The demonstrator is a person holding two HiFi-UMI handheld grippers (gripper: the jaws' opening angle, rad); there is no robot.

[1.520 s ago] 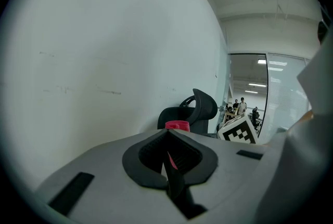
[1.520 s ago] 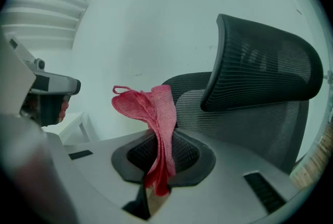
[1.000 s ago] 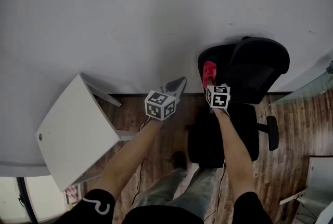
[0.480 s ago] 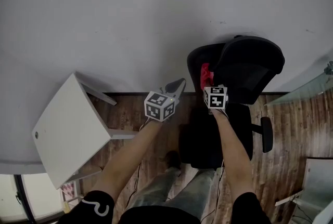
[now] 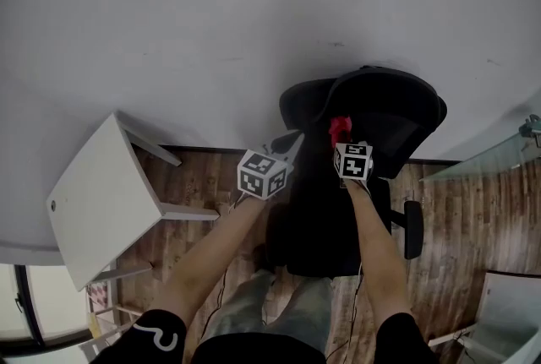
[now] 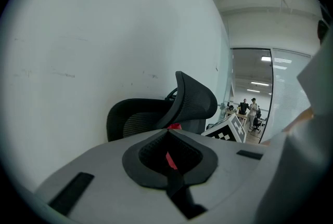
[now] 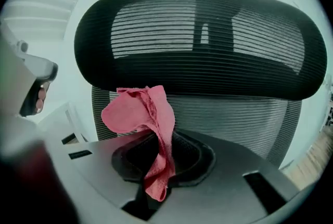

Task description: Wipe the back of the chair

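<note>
Clamping the red cloth [image 7: 136, 111] in my right gripper [image 7: 162, 158], I hold it close before the mesh back of the black chair [image 7: 234, 114], under the headrest [image 7: 197, 36]. My left gripper [image 6: 169, 160] hangs near the chair's left edge, jaws pressed together on nothing. Each cube carries black-and-white square markers. The wall [image 5: 211, 33] stands right behind the chair. A white table [image 5: 101, 202] sits well apart on my left, with wood floor [image 5: 211, 181] between.
</note>
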